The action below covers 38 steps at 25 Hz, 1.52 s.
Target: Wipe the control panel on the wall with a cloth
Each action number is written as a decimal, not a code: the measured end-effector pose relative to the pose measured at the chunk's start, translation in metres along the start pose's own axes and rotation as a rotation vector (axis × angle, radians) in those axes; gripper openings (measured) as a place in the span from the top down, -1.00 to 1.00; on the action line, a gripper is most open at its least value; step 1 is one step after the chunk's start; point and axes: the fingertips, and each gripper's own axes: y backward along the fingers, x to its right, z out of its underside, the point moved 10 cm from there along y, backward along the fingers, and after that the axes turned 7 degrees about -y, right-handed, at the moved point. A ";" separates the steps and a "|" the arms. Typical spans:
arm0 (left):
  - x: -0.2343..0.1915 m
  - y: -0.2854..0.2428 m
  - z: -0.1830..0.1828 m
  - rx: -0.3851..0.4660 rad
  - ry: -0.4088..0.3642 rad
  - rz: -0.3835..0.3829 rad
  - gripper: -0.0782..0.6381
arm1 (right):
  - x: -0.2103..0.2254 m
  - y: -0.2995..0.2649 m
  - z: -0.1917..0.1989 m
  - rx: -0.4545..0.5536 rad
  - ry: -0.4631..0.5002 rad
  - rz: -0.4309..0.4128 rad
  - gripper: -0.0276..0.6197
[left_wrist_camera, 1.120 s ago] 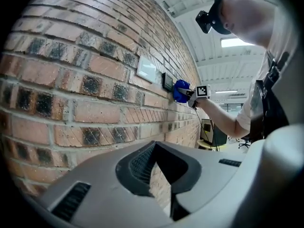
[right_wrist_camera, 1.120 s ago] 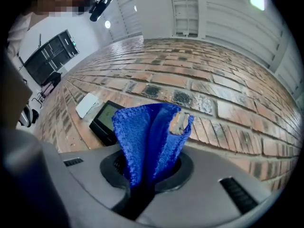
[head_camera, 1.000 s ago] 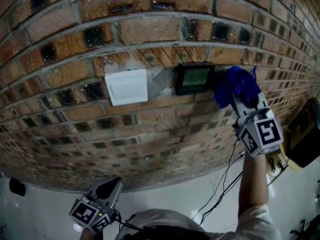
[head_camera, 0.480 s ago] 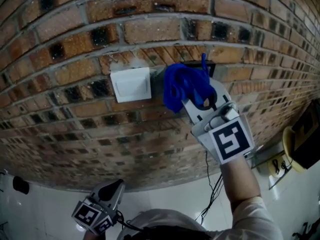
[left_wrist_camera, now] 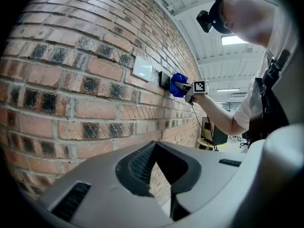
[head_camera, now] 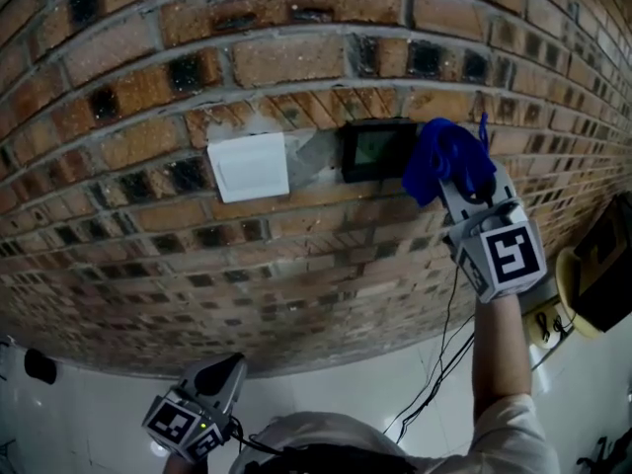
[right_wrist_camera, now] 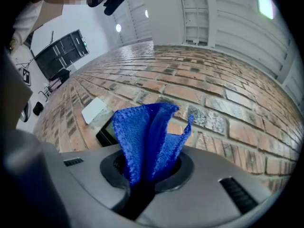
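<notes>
A small black control panel (head_camera: 376, 150) with a greenish screen is set in the brick wall, next to a white switch plate (head_camera: 248, 167). My right gripper (head_camera: 462, 188) is shut on a bunched blue cloth (head_camera: 443, 156), which rests against the bricks just right of the panel. In the right gripper view the cloth (right_wrist_camera: 147, 139) stands up out of the jaws, with the panel (right_wrist_camera: 107, 132) behind it to the left. My left gripper (head_camera: 225, 371) hangs low by the floor, shut and holding nothing. From it I see the panel (left_wrist_camera: 164, 80) and cloth (left_wrist_camera: 178, 84) far along the wall.
Black cables (head_camera: 444, 344) hang down the wall below the right gripper. A round yellow table (head_camera: 573, 294) with a dark box on it stands at the right edge. The white floor (head_camera: 89, 413) holds a small black object (head_camera: 36, 367) at far left.
Half a second ago the right gripper held the cloth over the panel. It has since swept back to the right, and the panel is uncovered. The left gripper has stayed put.
</notes>
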 end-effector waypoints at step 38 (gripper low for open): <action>0.001 0.006 0.004 -0.016 -0.011 0.020 0.77 | 0.027 0.006 0.021 -0.071 -0.013 0.100 0.65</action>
